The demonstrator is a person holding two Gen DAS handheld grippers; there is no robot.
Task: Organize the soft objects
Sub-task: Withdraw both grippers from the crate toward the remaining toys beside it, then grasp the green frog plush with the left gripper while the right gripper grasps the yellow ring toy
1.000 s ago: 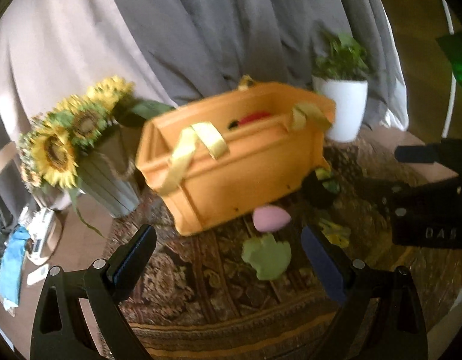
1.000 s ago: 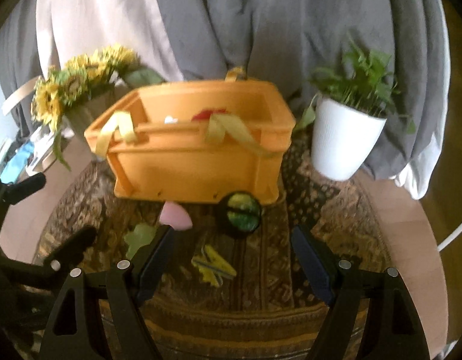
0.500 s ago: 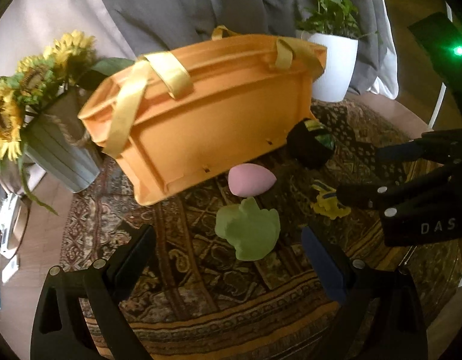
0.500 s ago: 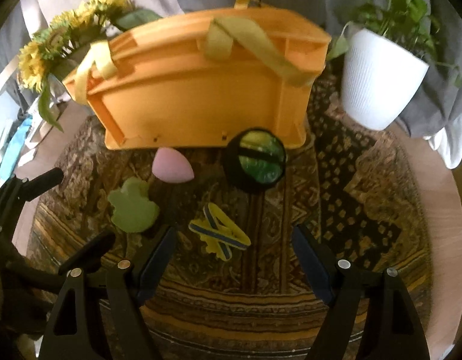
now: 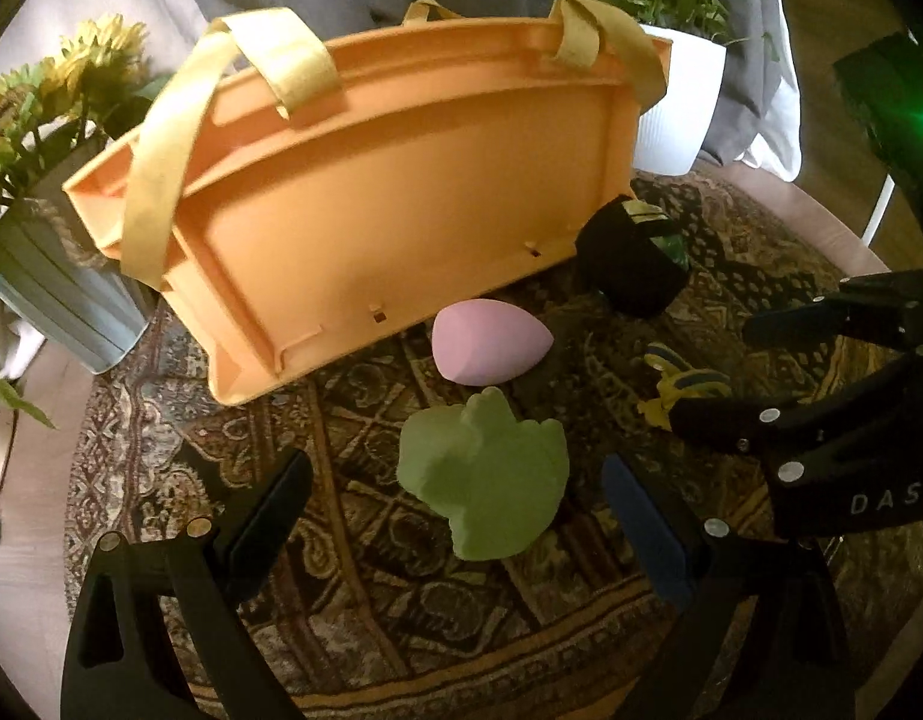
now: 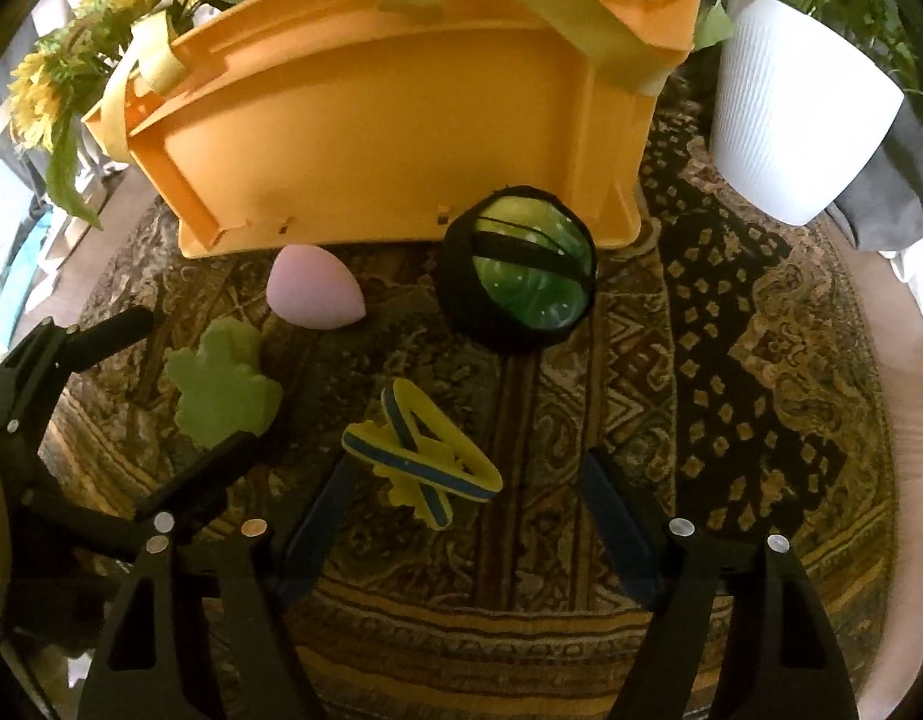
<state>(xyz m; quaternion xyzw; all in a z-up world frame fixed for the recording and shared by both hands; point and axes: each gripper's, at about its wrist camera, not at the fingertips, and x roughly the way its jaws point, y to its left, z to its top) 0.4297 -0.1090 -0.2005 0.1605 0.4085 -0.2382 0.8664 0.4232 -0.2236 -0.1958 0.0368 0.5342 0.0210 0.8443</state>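
Your left gripper (image 5: 455, 516) is spread wide and holds nothing — its fingers straddle the green foam cutout (image 5: 484, 485), which lies flat on the patterned rug (image 5: 353, 600) between them but apart from both pads. That framing looks deliberate: with the jaws wider than the foam, you can come straight down and close on its edges. Whether the tips are already at rug height, you cannot tell from here.

Your right gripper (image 6: 461, 516) is just as open and just as empty, lined up on the yellow-and-blue foam piece (image 6: 422, 455), which sits just ahead of the gap between its fingers. The left tool shows at the left edge of that view, close beside the right one, so mind the clearance if both close at once.

Further out, the pink egg-shaped sponge (image 5: 490, 343) rests near the foot of the orange crate (image 5: 365, 222), and the green ball in black netting (image 6: 524, 273) sits against the crate's front wall. The crate, with yellow fabric straps (image 5: 167, 138), is the likely destination; nothing inside it shows from this low angle. All four soft things are on the rug, so the sorting looks barely begun. Sunflowers (image 5: 53, 108) and a white plant pot (image 6: 791, 114) flank the crate — keep your lifts clear of them.
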